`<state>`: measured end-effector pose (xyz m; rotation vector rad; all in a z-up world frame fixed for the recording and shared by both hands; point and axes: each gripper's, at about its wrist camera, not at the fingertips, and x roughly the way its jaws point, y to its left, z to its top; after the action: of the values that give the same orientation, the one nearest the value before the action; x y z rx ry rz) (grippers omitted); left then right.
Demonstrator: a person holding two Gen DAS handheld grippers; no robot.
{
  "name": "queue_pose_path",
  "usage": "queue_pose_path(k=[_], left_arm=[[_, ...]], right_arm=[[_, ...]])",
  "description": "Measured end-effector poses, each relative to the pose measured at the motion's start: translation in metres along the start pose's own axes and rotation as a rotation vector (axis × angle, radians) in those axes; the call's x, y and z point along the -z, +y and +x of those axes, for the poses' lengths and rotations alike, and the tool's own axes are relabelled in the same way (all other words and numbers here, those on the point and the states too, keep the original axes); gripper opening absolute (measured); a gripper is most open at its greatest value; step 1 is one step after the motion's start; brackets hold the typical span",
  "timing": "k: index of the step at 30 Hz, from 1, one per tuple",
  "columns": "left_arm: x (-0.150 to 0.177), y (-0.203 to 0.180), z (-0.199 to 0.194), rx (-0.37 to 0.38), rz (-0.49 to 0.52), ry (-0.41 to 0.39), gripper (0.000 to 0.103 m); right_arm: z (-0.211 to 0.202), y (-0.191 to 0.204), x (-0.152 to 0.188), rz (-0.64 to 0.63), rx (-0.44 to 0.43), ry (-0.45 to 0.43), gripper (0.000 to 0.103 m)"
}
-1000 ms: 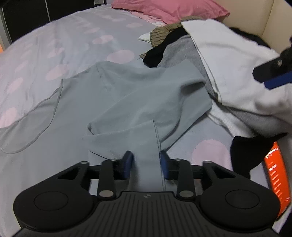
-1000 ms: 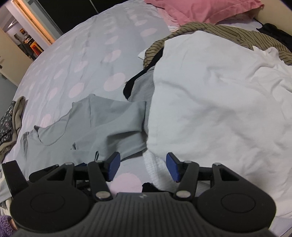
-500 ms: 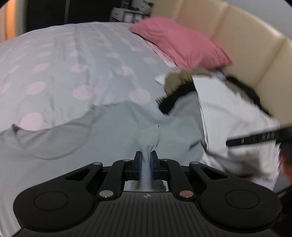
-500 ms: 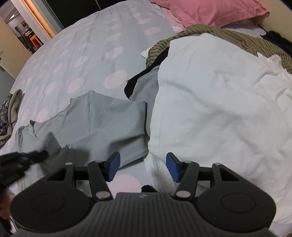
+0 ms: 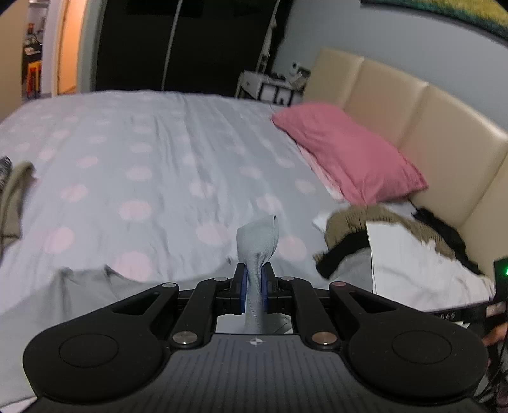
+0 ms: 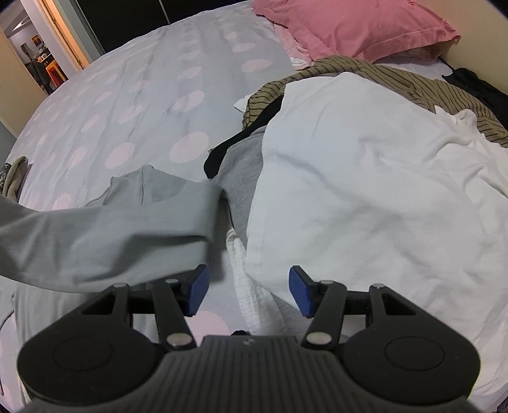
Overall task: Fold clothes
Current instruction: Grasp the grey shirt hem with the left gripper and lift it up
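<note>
Left jaws pinching one grey garment (image 5: pixel 256 244), right jaws spread, empty, one pink pillow (image 6: pixel 355 25)

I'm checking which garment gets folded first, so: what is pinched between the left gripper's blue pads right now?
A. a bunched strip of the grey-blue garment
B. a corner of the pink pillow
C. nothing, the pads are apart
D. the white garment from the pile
A: the left gripper is shut on a strip of the grey-blue garment, which sticks up past its pads; the pink pillow and white garment lie apart from it.
</note>
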<state>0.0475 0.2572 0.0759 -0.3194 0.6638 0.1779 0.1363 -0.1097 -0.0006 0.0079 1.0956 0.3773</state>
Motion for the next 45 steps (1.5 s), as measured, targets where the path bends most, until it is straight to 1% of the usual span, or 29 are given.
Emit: queue_pose_path(k=[3, 6, 9, 13, 16, 18, 21, 23, 26, 28, 30, 32, 35, 38, 39, 40, 41, 42, 45], left_arm=[[-0.012, 0.010, -0.025, -0.037, -0.002, -0.040, 0.007], [-0.019, 0.030, -0.046, -0.078, -0.006, -0.056, 0.007], [-0.016, 0.059, -0.051, -0.163, -0.010, -0.039, 0.007], [0.005, 0.103, -0.038, -0.232, -0.055, 0.016, 0.007], [0.028, 0.135, -0.025, -0.246, -0.138, 0.067, 0.007], [0.044, 0.151, -0.015, -0.249, -0.183, 0.106, 0.007], [0.064, 0.169, -0.004, -0.262, -0.193, 0.144, 0.007], [0.075, 0.178, 0.002, -0.267, -0.205, 0.168, 0.007], [0.084, 0.187, 0.008, -0.281, -0.217, 0.199, 0.007], [0.088, 0.189, 0.010, -0.290, -0.205, 0.206, 0.007], [0.090, 0.190, 0.012, -0.299, -0.197, 0.208, 0.007], [0.090, 0.193, 0.014, -0.306, -0.202, 0.205, 0.007], [0.090, 0.199, 0.016, -0.312, -0.226, 0.200, 0.007], [0.091, 0.202, 0.016, -0.320, -0.245, 0.189, 0.007], [0.090, 0.202, 0.016, -0.321, -0.250, 0.184, 0.007], [0.088, 0.203, 0.016, -0.322, -0.254, 0.178, 0.007], [0.087, 0.204, 0.016, -0.324, -0.258, 0.170, 0.008], [0.087, 0.203, 0.014, -0.326, -0.261, 0.165, 0.008], [0.089, 0.202, 0.016, -0.327, -0.250, 0.178, 0.007]], right_arm=[[-0.001, 0.002, -0.002, -0.003, 0.000, -0.008, 0.059], [-0.002, 0.009, -0.003, -0.027, -0.021, -0.018, 0.059], [-0.002, 0.017, -0.001, -0.057, -0.044, -0.026, 0.059], [0.001, 0.029, 0.004, -0.100, -0.094, -0.043, 0.059], [0.008, 0.040, 0.012, -0.134, -0.140, -0.040, 0.056], [0.016, 0.053, 0.018, -0.196, -0.156, -0.022, 0.050], [0.026, 0.076, 0.029, -0.316, -0.179, -0.018, 0.045], [0.032, 0.092, 0.037, -0.397, -0.195, -0.017, 0.044], [0.045, 0.115, 0.048, -0.526, -0.185, -0.017, 0.042], [0.057, 0.130, 0.055, -0.611, -0.152, -0.019, 0.042], [0.070, 0.141, 0.059, -0.670, -0.112, -0.019, 0.043], [0.082, 0.148, 0.062, -0.713, -0.076, -0.024, 0.042], [0.091, 0.152, 0.063, -0.756, -0.030, -0.062, 0.041], [0.093, 0.155, 0.060, -0.762, -0.037, -0.076, 0.040], [0.094, 0.157, 0.061, -0.769, -0.030, -0.076, 0.036], [0.095, 0.159, 0.062, -0.778, -0.021, -0.077, 0.029], [0.096, 0.160, 0.063, -0.784, -0.005, -0.070, 0.005], [0.096, 0.160, 0.062, -0.774, 0.013, -0.063, 0.001], [0.097, 0.151, 0.053, -0.690, 0.041, -0.012, 0.000]])
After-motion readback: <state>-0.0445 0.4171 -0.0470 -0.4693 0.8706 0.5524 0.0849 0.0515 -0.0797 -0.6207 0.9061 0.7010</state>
